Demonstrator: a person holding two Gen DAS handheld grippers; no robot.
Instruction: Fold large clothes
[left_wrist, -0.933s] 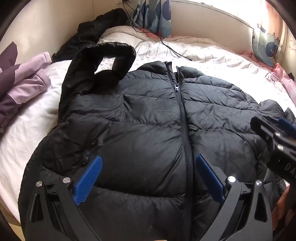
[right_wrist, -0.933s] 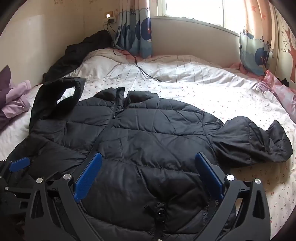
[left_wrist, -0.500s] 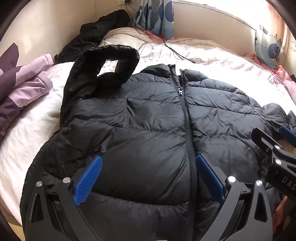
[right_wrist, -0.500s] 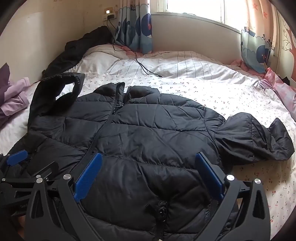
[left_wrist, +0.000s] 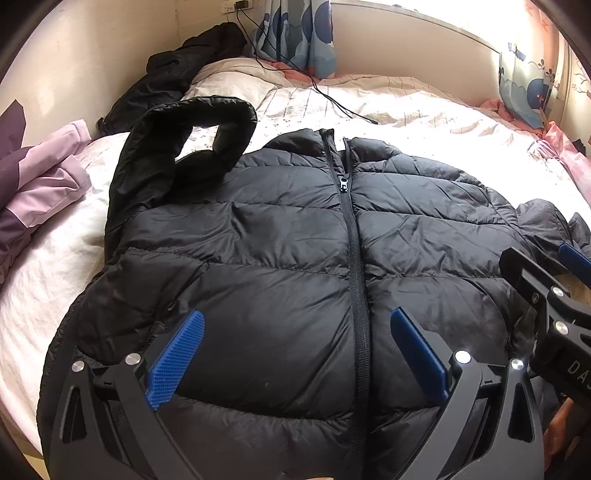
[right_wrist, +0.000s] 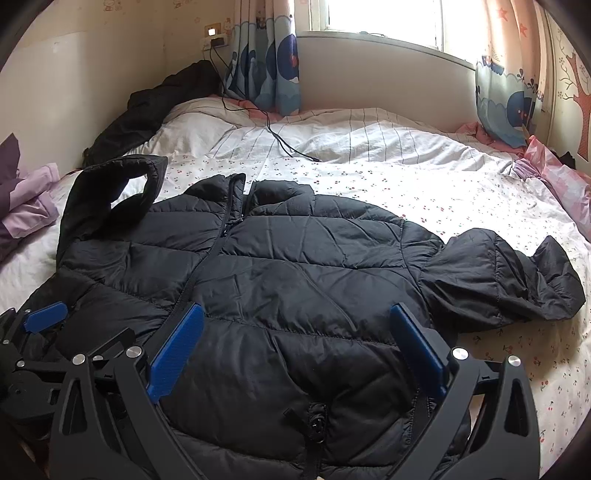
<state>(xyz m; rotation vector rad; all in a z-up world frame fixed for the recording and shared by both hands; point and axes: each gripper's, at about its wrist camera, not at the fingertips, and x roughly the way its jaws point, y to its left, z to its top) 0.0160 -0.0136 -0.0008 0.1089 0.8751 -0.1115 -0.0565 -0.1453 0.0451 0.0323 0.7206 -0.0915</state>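
Both claws, left gripper (left_wrist: 293, 354) and right gripper (right_wrist: 295, 350), wide open, empty, above jacket (left_wrist: 295, 258) hem. Risk: slick puffy shell slips; sleeve (right_wrist: 502, 277) beside jacket drags.

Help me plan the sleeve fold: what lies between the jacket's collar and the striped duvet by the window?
Only bare cherry-print sheet separates the jacket collar from the striped duvet, clearest in the right wrist view.
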